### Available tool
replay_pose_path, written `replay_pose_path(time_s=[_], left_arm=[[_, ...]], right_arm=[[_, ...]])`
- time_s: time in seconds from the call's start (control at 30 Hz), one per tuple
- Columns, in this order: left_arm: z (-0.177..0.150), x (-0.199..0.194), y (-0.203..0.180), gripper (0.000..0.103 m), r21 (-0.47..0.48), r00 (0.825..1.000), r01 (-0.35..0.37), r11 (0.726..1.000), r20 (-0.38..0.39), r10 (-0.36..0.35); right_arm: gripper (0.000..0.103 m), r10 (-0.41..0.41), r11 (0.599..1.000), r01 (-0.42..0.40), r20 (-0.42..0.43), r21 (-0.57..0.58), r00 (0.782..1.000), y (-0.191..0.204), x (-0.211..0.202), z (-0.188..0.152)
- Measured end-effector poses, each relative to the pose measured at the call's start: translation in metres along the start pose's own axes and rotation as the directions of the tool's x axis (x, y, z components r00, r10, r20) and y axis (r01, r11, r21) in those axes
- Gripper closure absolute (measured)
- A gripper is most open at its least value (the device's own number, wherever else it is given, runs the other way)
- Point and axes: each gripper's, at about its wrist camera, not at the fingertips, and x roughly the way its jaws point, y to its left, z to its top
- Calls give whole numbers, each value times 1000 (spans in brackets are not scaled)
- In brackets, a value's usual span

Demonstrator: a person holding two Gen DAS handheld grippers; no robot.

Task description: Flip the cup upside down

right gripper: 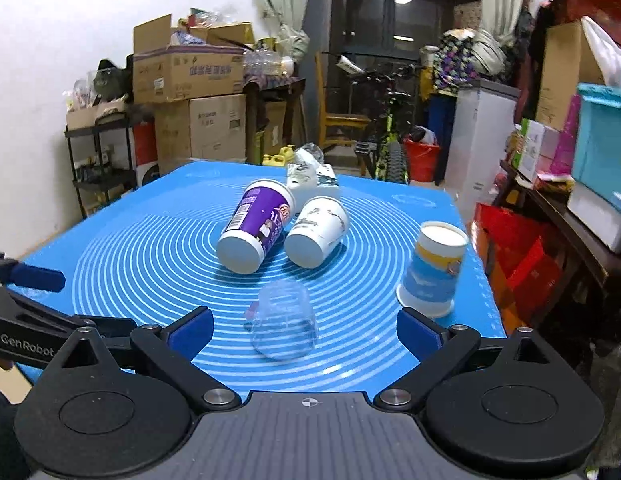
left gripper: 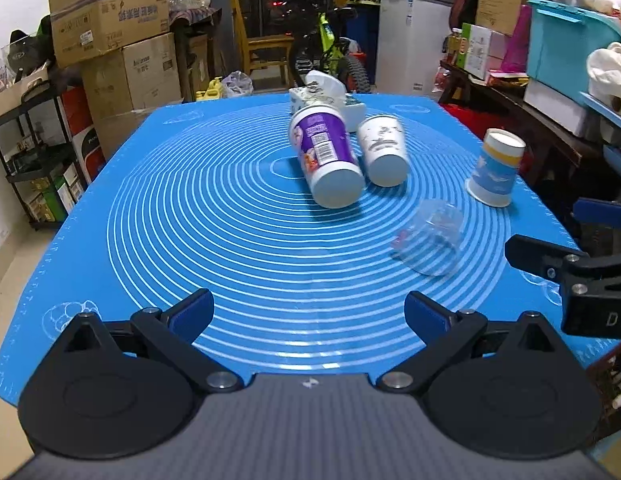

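Observation:
A clear plastic cup [right gripper: 281,322] lies on its side on the blue mat [right gripper: 150,248], just ahead of my open right gripper [right gripper: 304,330]; it also shows in the left wrist view [left gripper: 432,240]. A purple cup [right gripper: 256,226] and a white cup [right gripper: 316,230] lie on their sides mid-mat, bottoms toward me. A blue-and-yellow paper cup [right gripper: 434,268] stands upside down at the right. My left gripper [left gripper: 308,312] is open and empty over the near mat [left gripper: 190,220]. The purple cup [left gripper: 324,156], white cup [left gripper: 384,150] and blue-and-yellow cup [left gripper: 496,166] show there too.
A tissue box [right gripper: 310,180] sits at the mat's far edge behind the cups. The right gripper's fingers [left gripper: 550,264] enter the left wrist view at the right. Cardboard boxes [right gripper: 190,92], a bicycle [right gripper: 386,128] and cluttered shelves [right gripper: 570,168] surround the table.

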Motion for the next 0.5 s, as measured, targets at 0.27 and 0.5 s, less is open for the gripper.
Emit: replay_pose_path(time_s=[0.27, 0.5], left_arm=[[-11, -28, -13, 3, 21, 1000, 13, 1000, 10, -14], [-16, -44, -16, 3, 15, 999, -1, 1000, 36, 1]], right_arm=[[2, -12, 1000, 12, 4, 23, 1000, -2, -38, -5], [2, -35, 999, 35, -15, 11, 999, -1, -57, -11]])
